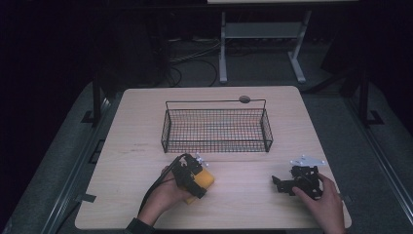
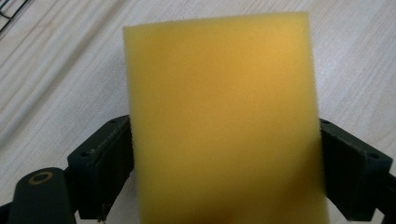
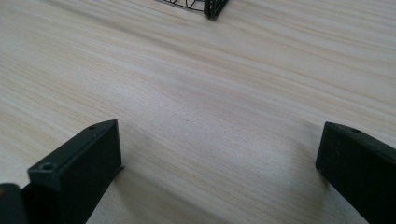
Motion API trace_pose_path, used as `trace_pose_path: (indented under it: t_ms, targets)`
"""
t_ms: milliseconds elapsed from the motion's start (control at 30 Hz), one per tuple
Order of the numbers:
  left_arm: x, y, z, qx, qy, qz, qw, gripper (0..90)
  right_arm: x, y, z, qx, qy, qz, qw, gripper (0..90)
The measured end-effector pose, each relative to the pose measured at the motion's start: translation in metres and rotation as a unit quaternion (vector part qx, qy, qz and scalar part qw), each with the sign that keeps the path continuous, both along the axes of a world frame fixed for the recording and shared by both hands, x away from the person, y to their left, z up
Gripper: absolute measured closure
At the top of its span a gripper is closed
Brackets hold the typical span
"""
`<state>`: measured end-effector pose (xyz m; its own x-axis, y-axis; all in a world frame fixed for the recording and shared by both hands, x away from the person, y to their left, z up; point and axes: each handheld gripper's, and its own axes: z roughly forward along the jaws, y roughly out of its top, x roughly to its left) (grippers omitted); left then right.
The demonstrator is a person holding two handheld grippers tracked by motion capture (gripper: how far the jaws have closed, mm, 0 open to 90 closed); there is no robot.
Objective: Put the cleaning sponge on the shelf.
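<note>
A yellow sponge (image 1: 208, 178) rests low over the wooden table (image 1: 136, 126), in front of the wire basket's left end. My left gripper (image 1: 197, 184) is shut on it. In the left gripper view the sponge (image 2: 219, 107) stands between the two black jaws, and each pad presses a side of it; the gripper's middle (image 2: 223, 127) lies behind the foam. My right gripper (image 1: 278, 185) lies at the table's front right, held by a hand, and points left. Its jaws are wide apart in the right gripper view (image 3: 219, 128), with bare wood between them.
A black wire basket (image 1: 168, 131) with a tall handle stands mid-table and has nothing in it. One of its corners shows at the top of the right gripper view (image 3: 212, 7). Beyond the table are dark floor, cables and a white table frame (image 1: 223, 48).
</note>
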<state>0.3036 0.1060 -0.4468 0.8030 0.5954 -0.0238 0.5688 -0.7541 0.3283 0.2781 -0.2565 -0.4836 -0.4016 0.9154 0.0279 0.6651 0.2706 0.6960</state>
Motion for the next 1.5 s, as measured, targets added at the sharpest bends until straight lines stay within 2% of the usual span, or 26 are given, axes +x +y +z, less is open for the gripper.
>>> trace_pose_path:
  t_ms: [367, 433, 533, 1133, 1500]
  targets:
    - [-0.002, -0.001, 0.000, 0.008, -0.007, 0.001, 0.9999, 14.5, 0.000, 0.000, 0.000, 0.000, 0.000, 0.000, 1.0000, 0.0]
    - [-0.002, 0.000, 0.002, 0.003, -0.007, 0.000, 1.0000, 19.8, 0.000, 0.000, 0.000, 0.000, 0.000, 0.000, 1.0000, 0.0]
    - [-0.002, 0.001, 0.002, 0.004, -0.007, -0.001, 1.0000, 20.5, 0.000, 0.000, 0.000, 0.000, 0.000, 0.000, 1.0000, 0.0]
    - [-0.001, 0.001, 0.003, 0.007, -0.004, -0.004, 1.0000, 21.8, 0.000, 0.000, 0.000, 0.000, 0.000, 0.000, 1.0000, 0.0]
    - [0.000, 0.004, 0.012, 0.001, 0.000, -0.007, 1.0000, 21.9, 0.000, 0.000, 0.000, 0.000, 0.000, 0.000, 1.0000, 0.0]
